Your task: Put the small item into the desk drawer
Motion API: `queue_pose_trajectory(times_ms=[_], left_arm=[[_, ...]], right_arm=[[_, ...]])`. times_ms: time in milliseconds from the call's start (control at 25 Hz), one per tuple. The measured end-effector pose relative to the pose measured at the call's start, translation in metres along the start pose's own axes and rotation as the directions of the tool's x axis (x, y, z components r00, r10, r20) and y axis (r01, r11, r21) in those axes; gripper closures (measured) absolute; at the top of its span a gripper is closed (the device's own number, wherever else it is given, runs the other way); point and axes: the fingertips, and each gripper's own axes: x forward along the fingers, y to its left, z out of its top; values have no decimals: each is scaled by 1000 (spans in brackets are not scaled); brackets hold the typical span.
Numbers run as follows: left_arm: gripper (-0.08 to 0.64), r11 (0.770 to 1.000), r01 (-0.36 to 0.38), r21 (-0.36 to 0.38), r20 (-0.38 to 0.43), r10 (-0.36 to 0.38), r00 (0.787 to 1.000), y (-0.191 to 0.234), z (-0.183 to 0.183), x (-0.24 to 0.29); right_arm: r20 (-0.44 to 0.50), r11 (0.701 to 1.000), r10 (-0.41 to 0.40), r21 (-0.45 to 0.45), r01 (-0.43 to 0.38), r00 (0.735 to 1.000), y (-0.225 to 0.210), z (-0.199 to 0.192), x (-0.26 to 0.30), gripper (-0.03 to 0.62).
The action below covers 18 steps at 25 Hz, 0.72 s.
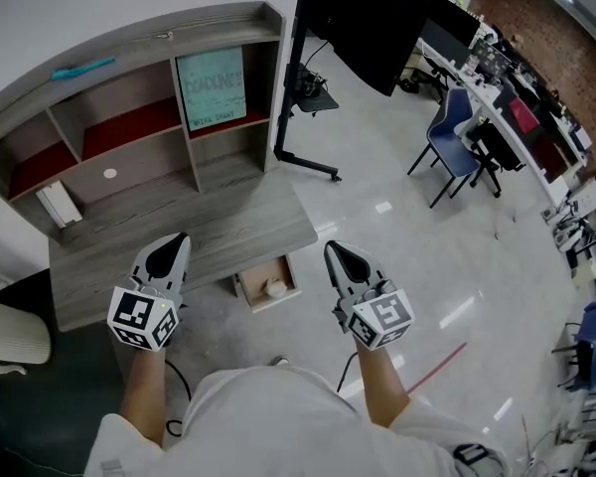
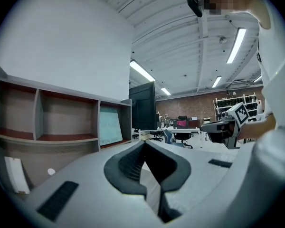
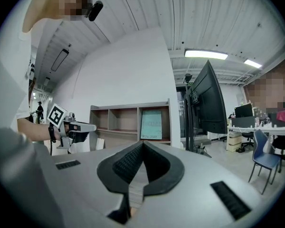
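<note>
Both grippers are pressed together with nothing in them, the left gripper [image 1: 178,239] over the desk's [image 1: 240,217] front edge and the right gripper [image 1: 334,250] just off its front right corner. The small item [image 1: 276,288], some pale round thing I think, sits in the open drawer [image 1: 250,292] poking out under that front edge.
</note>
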Motion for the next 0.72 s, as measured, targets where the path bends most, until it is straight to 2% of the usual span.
queue_pose_trajectory(times_ms=[280,720], left_arm=[[554,998,-63,13,47,63,997,19,1,-29],[554,996,-90,-16,53,91,994,36,-11,-62]], right_arm=[[16,999,-32,2,32,999,1,7,-8,594],[9,994,-111,7,111,994,5,5,-33,594]])
